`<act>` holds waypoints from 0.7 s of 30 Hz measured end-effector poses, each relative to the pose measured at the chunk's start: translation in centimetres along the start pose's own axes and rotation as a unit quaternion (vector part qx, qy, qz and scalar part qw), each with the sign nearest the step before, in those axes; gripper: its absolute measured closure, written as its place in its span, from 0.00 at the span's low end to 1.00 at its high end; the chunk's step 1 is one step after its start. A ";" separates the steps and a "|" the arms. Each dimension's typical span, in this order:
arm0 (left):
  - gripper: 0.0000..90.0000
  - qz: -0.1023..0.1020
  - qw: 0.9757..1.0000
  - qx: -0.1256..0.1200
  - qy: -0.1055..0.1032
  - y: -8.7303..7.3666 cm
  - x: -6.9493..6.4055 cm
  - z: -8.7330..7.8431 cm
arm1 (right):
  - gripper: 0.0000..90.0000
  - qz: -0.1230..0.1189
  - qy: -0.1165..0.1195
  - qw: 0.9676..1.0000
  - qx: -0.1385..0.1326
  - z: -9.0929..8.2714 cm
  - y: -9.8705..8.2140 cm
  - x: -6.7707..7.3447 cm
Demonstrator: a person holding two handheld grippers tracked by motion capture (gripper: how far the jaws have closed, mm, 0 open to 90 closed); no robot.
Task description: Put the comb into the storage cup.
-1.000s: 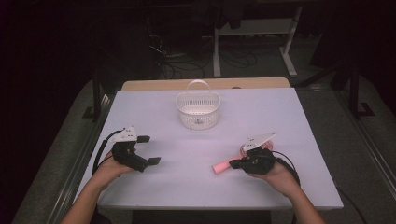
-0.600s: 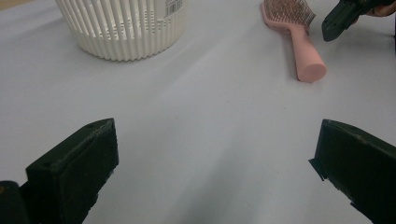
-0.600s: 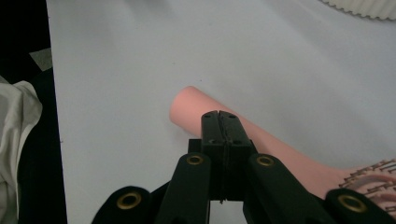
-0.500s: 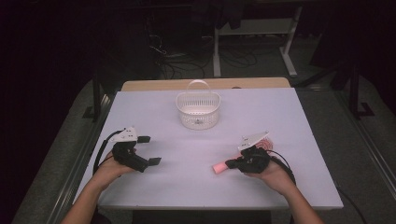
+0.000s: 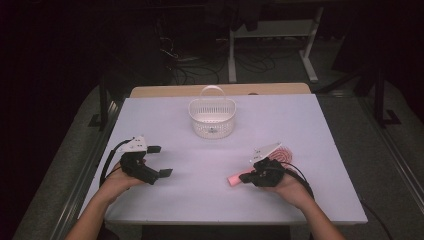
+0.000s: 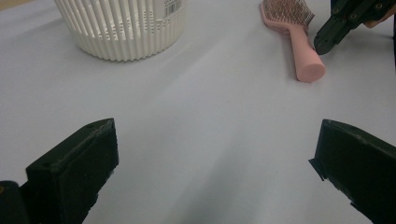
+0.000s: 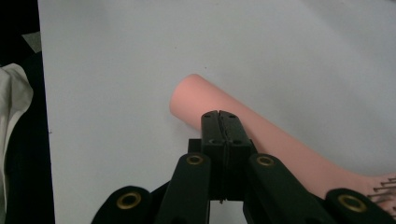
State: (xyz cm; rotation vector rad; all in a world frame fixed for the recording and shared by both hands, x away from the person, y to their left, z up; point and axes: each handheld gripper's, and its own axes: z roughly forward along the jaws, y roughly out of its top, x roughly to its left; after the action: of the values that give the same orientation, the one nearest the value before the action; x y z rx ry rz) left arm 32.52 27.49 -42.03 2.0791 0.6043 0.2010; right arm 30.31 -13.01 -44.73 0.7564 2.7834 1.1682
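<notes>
The high view looks forward and down on the whole white table [image 5: 200, 200]. The left gripper view sits low, facing across it, the right gripper view close over the pink plastic hairbrush [image 7: 224, 112] — seen in all three [image 5: 235, 179] [image 6: 303, 51].

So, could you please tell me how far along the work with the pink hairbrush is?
Nothing looks finished: the pink plastic hairbrush lies flat on the white table, apart from the white slatted basket. In hand: the right gripper, jaws shut together, sits over the brush handle without clamping it. Left gripper waits open. Gripping and moving remain.
</notes>
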 end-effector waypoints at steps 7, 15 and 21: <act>0.00 0.000 1.000 -0.001 -0.001 0.0 -0.1 0.0 | 0.98 -0.002 0.002 1.000 -0.003 0.2 0.3 0.0; 0.00 0.001 1.000 0.000 -0.002 0.0 -0.1 0.1 | 0.98 -0.004 0.003 1.000 -0.002 0.3 0.5 -0.1; 0.00 0.000 1.000 0.000 -0.002 0.0 -0.1 0.1 | 0.98 -0.004 0.001 1.000 0.000 0.4 0.6 0.0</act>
State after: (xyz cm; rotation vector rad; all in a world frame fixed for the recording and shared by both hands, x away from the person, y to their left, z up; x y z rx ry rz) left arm 32.50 27.32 -42.05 2.0797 0.6007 0.1964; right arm 30.67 -12.41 -44.61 0.7430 2.7855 1.1689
